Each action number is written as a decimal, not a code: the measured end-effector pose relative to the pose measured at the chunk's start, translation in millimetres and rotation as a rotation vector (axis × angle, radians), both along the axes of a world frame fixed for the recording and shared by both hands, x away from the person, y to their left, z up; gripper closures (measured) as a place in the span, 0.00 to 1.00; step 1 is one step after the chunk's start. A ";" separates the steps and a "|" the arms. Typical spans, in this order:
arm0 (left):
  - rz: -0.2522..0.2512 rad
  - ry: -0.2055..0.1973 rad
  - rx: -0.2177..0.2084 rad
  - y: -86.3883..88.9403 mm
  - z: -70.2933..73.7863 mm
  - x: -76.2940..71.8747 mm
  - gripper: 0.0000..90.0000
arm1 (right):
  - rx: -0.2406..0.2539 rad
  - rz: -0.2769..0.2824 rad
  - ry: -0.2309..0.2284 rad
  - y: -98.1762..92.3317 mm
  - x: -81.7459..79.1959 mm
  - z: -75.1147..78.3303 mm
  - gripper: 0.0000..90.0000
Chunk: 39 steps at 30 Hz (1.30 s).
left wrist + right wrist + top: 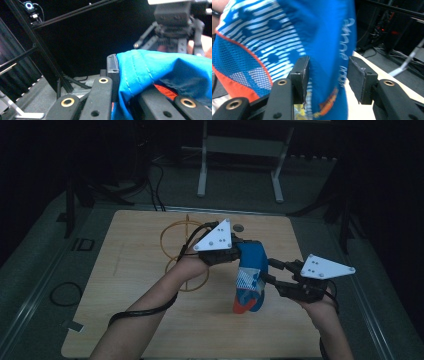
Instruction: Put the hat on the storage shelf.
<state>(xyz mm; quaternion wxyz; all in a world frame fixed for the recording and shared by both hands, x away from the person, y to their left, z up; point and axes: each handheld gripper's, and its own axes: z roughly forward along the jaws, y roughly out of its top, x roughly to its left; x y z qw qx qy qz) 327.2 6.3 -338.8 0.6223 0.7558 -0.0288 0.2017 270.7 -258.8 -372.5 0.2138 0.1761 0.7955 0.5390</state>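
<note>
Gripping blue garment [251,270] in clenched left tongs [239,251], right tongs [272,271] released astride it, white lettering blurred, unreadable

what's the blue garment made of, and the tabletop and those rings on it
Garment: looks like a thin synthetic sports fabric, matte with a slight sheen; it drapes in soft folds, shows stitched seams, a mesh panel and printed stripes. Tabletop: probably wood or a wood-look laminate, pale with a faint grain, matte. Rings: thin yellowish hoops, perhaps wood or plastic; too small to tell.
</note>
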 end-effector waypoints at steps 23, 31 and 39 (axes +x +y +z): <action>0.046 0.040 0.019 19.7 -9.3 -2.7 1.00 | 0.071 -0.079 -0.023 -13.6 -1.5 17.7 1.00; 0.086 0.026 0.090 26.6 -9.8 -10.9 0.90 | 0.087 -0.073 -0.020 -12.6 0.1 28.0 1.00; 0.173 0.054 0.144 38.9 -11.2 -17.0 0.60 | 0.117 -0.082 -0.031 -14.5 2.0 36.3 1.00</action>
